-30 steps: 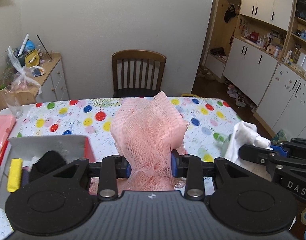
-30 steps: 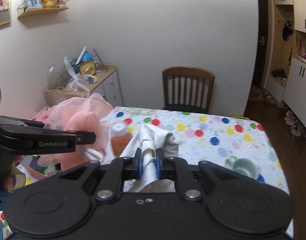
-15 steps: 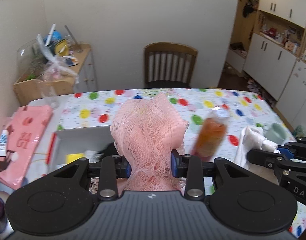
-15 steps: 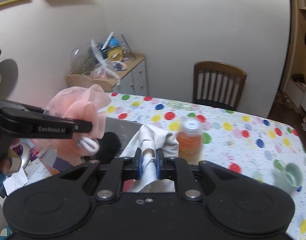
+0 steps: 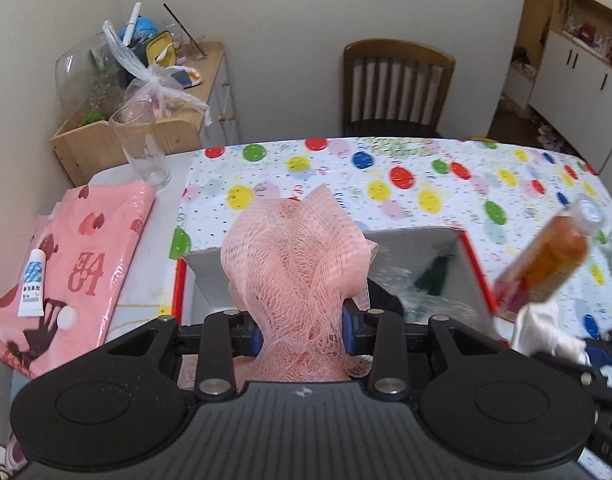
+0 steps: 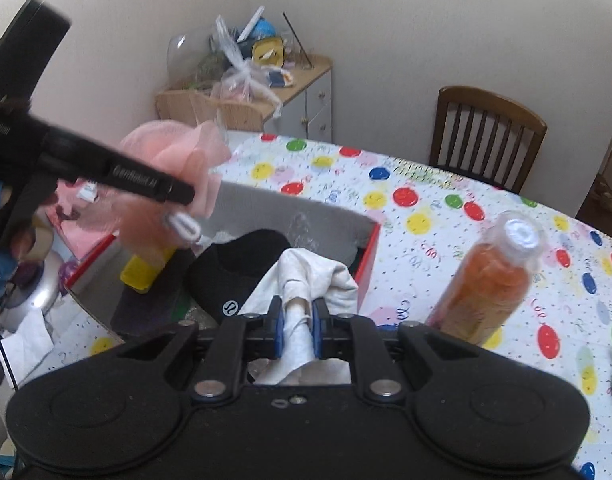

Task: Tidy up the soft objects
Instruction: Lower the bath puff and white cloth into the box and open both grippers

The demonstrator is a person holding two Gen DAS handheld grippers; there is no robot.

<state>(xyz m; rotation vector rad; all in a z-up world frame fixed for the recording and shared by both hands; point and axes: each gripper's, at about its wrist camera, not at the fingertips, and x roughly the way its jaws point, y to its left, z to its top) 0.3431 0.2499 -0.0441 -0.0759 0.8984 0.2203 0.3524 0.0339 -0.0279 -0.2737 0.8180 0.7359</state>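
Note:
My left gripper [image 5: 302, 332] is shut on a pink mesh bath sponge [image 5: 294, 264] and holds it above the near edge of a grey box with red rims [image 5: 471, 264]. The sponge also shows in the right wrist view [image 6: 174, 168]. My right gripper [image 6: 298, 328] is shut on a white cloth [image 6: 309, 276] just above the box [image 6: 369, 248]. Inside the box lie a black cap [image 6: 242, 276] and a yellow sponge [image 6: 140, 272].
An orange bottle [image 6: 489, 280] stands right of the box on the dotted tablecloth [image 5: 385, 176]. A pink bag [image 5: 74, 264] with a small tube [image 5: 32, 284], and a glass [image 5: 142, 144] lie to the left. A wooden chair [image 5: 393, 84] stands behind the table.
Both grippers have swung left and down toward the box, each still holding its item. The box now lies directly beneath them and the bottle sits further right.

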